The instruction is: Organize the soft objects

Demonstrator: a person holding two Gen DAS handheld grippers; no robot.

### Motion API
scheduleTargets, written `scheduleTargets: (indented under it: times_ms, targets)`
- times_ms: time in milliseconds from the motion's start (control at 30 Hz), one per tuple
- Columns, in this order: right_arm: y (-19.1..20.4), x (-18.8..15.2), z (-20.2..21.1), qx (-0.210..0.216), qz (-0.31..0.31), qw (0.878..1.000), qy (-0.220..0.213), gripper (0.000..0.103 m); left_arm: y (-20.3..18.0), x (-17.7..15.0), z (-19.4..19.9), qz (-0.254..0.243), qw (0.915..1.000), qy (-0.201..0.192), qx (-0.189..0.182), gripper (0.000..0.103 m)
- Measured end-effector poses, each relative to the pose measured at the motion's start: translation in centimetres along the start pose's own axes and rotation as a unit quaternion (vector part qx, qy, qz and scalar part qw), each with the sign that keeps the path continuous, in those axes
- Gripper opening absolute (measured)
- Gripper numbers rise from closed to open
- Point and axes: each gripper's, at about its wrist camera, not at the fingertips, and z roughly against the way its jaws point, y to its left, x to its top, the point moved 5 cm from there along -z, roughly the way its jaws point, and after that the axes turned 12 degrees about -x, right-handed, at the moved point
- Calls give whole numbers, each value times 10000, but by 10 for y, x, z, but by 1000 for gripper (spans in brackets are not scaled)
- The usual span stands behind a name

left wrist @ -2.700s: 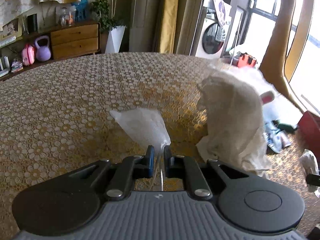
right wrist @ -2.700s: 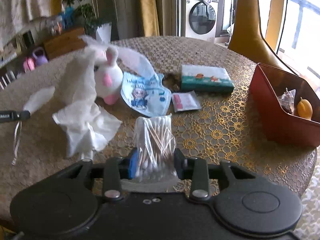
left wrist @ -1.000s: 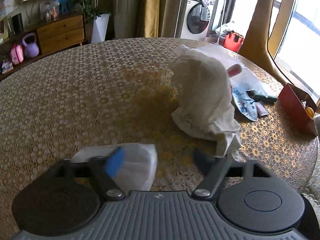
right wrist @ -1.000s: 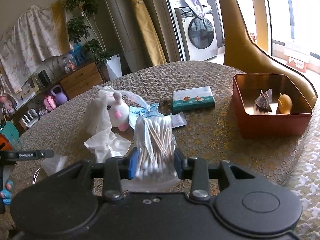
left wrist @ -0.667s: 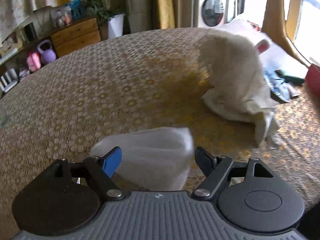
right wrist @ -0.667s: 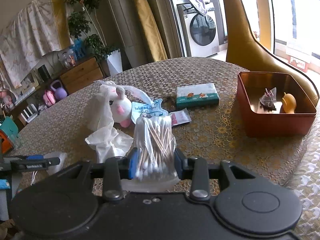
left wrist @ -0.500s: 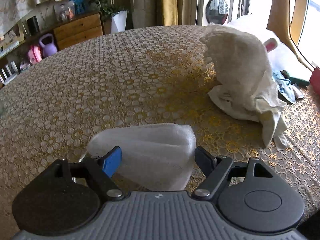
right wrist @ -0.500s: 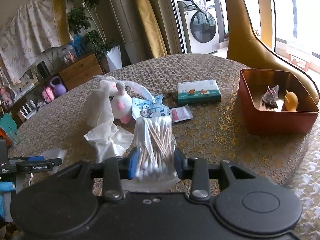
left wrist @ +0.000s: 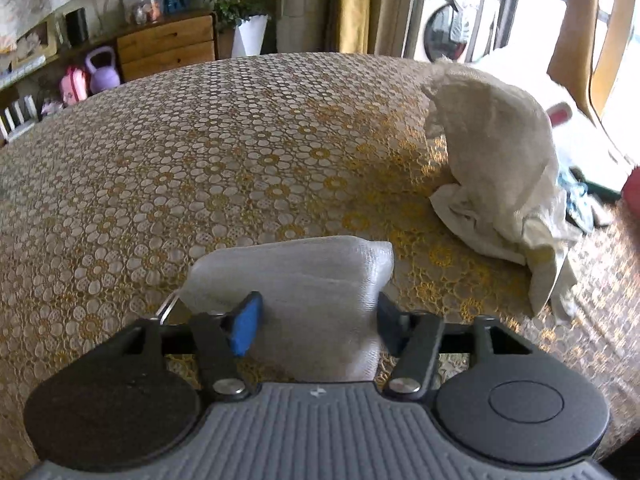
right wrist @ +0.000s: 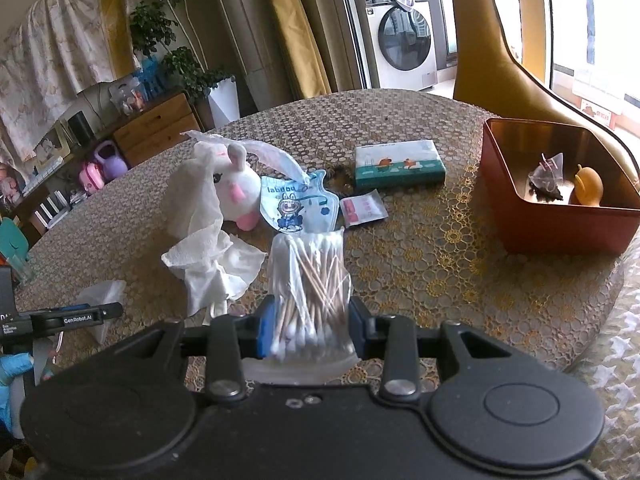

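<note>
A white mesh pouch (left wrist: pixel 312 276) lies on the gold lace tablecloth (left wrist: pixel 200 152) between the fingers of my left gripper (left wrist: pixel 316 320). Its jaws are closing and the pads press the pouch's near end on both sides. In the right wrist view the left gripper (right wrist: pixel 80 316) shows at the left edge with the pouch (right wrist: pixel 102 290) beside it. My right gripper (right wrist: pixel 310 326) is shut on a clear bag of cotton swabs (right wrist: pixel 308 272), held above the table. A crumpled white cloth (right wrist: pixel 200 216) drapes against a white plush bunny (right wrist: pixel 236 180).
A red tin box (right wrist: pixel 560 232) at the right holds a tea bag and a small orange figure. A teal tissue pack (right wrist: pixel 400 164), a blue printed pouch (right wrist: pixel 300 204) and a pink sachet (right wrist: pixel 362 210) lie mid-table. The cloth (left wrist: pixel 496 168) stands right of the left gripper.
The left gripper sank to the white pouch and its jaws have come in from wide apart onto it. The right gripper still holds the cotton swabs, barely moved.
</note>
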Motion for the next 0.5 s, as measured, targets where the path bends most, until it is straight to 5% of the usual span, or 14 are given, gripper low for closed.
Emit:
scheduleTargets:
  times_ms: [33,200,500]
  targets:
    - [0,0,0,1,-2,10000,6,37,2,0,2,68,10000,-27,-37,35]
    - [-2,-1,-1,5,-34,10000,28,37,6,1,9,182,9997,-127,-54,15]
    - [-10,-1,5,37,-132,9999,-52,37,-5,17,48,256,9977,-569,-266,10]
